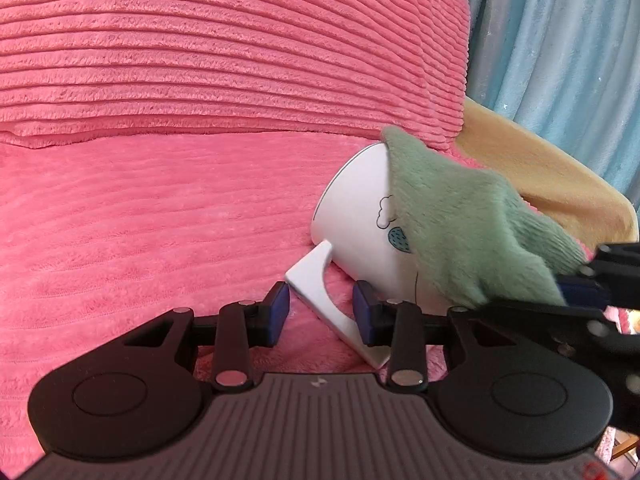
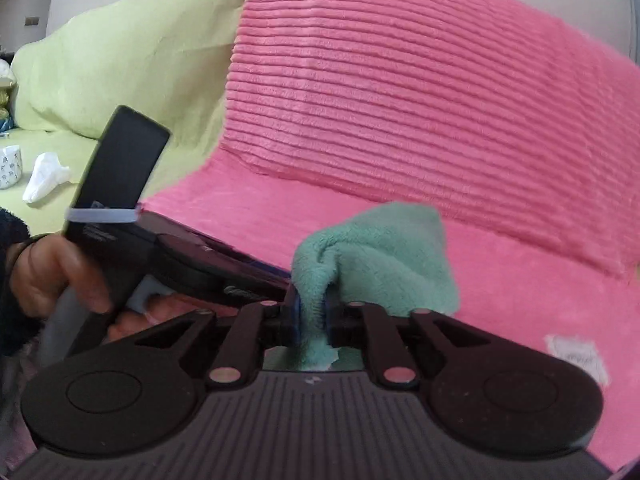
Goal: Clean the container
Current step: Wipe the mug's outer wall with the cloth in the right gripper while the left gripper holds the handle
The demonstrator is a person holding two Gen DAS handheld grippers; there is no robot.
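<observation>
A white mug [image 1: 356, 220] with a small blue drawing is tipped on its side above the pink sofa. Its angular handle [image 1: 316, 284] runs between the blue pads of my left gripper [image 1: 322, 312], which is shut on it. A green fluffy cloth [image 1: 460, 232] lies over the mug's upper side and mouth. My right gripper [image 1: 580, 280] comes in from the right and pinches that cloth. In the right wrist view my right gripper [image 2: 314, 312] is shut on the cloth [image 2: 380, 256], which hides the mug. A hand [image 2: 52, 272] holds the left gripper's body [image 2: 120, 168].
The pink ribbed sofa seat [image 1: 140, 240] and back cushion [image 1: 220, 48] fill the scene. A yellow-green blanket [image 2: 132, 60] carries a white patterned cup [image 2: 8, 168] and a crumpled white tissue [image 2: 44, 176]. A tan cushion [image 1: 540, 176] and blue curtain [image 1: 560, 40] stand right.
</observation>
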